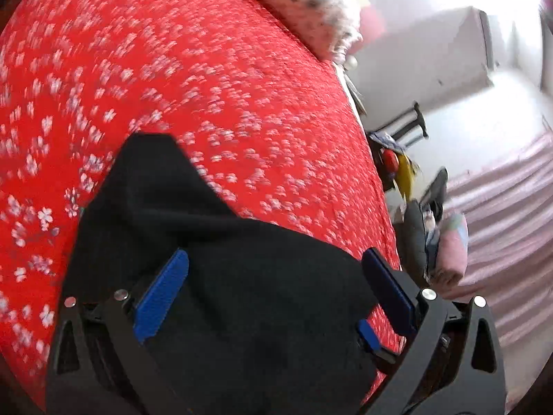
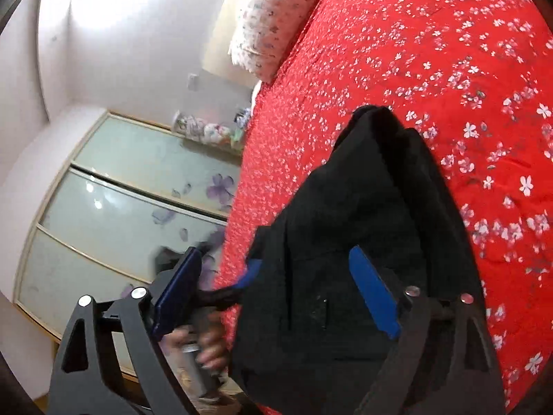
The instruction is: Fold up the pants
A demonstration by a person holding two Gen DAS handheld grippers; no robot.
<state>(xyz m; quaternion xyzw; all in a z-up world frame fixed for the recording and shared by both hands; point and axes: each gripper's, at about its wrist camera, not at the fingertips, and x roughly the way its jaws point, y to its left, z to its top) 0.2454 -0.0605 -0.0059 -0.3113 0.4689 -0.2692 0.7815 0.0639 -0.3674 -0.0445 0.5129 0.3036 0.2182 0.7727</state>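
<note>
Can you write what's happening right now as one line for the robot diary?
step: fold pants | black pants on red bedspread | left gripper open | right gripper open | jaws straddle fabric

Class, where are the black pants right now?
In both wrist views, the black pants lie on the red floral bedspread at the bed's near edge, between each gripper's open fingers.

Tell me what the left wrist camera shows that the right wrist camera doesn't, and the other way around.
Only the left wrist view shows the cluttered floor items beside the bed and a pink striped fabric. Only the right wrist view shows the sliding wardrobe doors with purple flowers, and the person's hand. Both show the black pants on the red floral bedspread, a pale pillow, and that view's own gripper open, left gripper and right gripper.
</note>
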